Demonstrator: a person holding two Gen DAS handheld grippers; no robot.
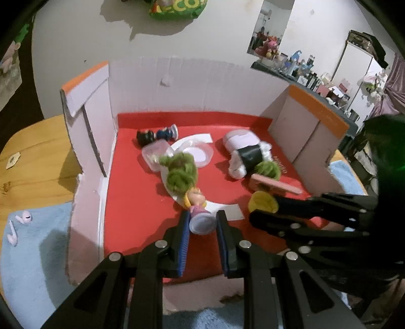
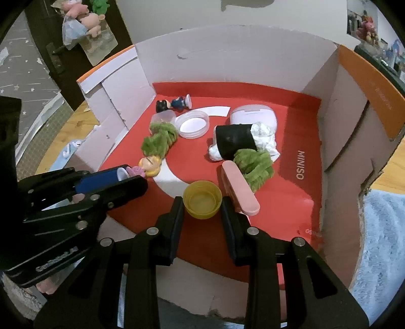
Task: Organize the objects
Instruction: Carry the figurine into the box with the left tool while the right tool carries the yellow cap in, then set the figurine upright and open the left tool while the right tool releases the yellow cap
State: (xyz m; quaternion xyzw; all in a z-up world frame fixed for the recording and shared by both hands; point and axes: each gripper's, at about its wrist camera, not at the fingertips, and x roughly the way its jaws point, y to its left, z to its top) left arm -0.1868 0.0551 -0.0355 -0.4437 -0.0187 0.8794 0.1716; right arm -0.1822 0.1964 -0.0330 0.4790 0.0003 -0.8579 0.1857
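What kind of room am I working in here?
Probably a bedroom or living room at home: stuffed toys hang in a bag by a dark door, a cluttered shelf lines the far wall, and earbuds lie on a fluffy blue mat.

The green bag is cut off by the top edge. The shelf clutter is too small and blurred to be identified. The doll's base is partly hidden by the left tongs.

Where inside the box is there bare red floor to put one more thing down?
Free: the right strip with the MINISO lettering, between the green fluffy bundle and the right wall; also the back strip behind the small dark figurine. Crowded: the middle, and the front by both grippers.
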